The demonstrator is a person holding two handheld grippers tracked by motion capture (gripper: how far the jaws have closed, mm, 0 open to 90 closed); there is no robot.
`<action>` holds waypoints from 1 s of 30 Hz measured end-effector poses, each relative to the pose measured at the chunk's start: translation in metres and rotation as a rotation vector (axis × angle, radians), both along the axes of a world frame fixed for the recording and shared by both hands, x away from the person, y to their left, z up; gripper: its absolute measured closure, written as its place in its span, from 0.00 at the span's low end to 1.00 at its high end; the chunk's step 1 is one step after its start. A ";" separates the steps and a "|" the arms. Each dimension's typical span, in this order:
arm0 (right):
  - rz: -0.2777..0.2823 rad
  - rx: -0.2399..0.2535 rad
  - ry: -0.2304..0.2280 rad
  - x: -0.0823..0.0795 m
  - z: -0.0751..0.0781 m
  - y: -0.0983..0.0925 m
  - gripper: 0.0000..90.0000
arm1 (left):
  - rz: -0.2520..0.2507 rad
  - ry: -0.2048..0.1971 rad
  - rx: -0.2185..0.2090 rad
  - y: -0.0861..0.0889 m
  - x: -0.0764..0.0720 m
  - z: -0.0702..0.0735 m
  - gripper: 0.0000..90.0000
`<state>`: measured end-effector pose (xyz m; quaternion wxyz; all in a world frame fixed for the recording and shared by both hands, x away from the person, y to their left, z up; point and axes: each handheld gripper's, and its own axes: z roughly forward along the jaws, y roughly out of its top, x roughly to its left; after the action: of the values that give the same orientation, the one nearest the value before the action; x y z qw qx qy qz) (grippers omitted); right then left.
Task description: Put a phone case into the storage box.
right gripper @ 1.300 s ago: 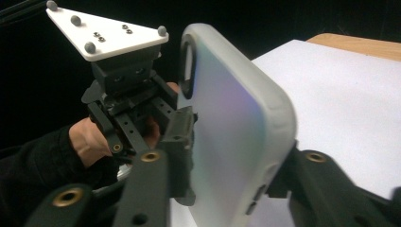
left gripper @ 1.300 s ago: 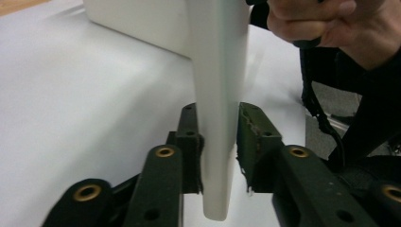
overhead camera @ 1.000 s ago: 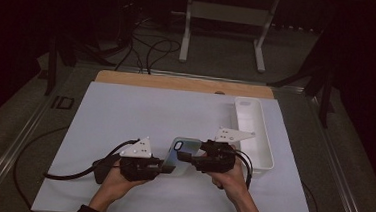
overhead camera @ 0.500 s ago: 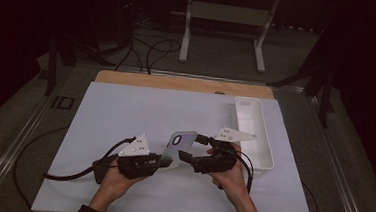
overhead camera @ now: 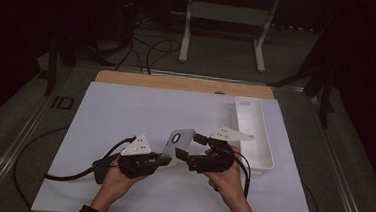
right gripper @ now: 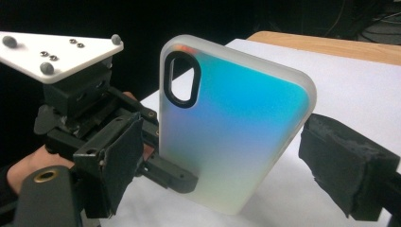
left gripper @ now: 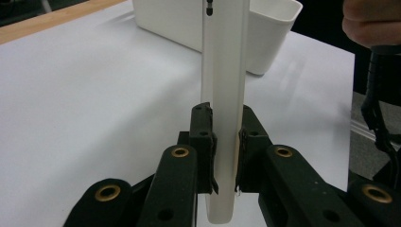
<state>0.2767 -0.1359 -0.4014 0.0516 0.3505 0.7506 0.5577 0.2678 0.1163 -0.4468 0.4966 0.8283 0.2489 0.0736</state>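
Observation:
An iridescent blue phone case [overhead camera: 179, 140] with a black camera cutout stands tilted up over the white mat [overhead camera: 125, 116]. My left gripper [overhead camera: 164, 159] is shut on its lower edge. In the left gripper view the pads [left gripper: 206, 142] pinch the thin white edge of the case [left gripper: 227, 85]. My right gripper [overhead camera: 185, 158] faces it from the right. Its jaws have just been opening and now stand open, one pad [right gripper: 120, 161] on each side of the case [right gripper: 231, 132] and neither touching it.
A long white tray [overhead camera: 254, 135] lies at the mat's right side, close behind my right hand, and appears as the tray [left gripper: 265, 28] in the left gripper view. A wooden strip [overhead camera: 177, 82] borders the far edge. Black cables trail off to the left.
The case has tipped up from lying low between both grippers to standing tilted in the left one. The right gripper's jaws have spread off it.

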 end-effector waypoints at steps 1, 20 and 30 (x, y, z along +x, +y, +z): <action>0.000 0.000 0.000 0.000 0.000 0.000 0.16 | -0.001 0.004 0.004 -0.002 0.000 -0.001 0.90; -0.136 0.033 0.006 0.008 -0.003 0.032 0.17 | 0.007 0.021 0.007 -0.010 -0.001 -0.005 0.90; -0.172 0.012 -0.018 0.007 -0.004 0.036 0.19 | 0.005 0.023 0.005 -0.010 0.000 -0.007 0.89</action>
<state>0.2839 -0.0995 -0.4050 0.1038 0.4089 0.7139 0.5589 0.2673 0.1063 -0.4535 0.4916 0.8296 0.2566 0.0658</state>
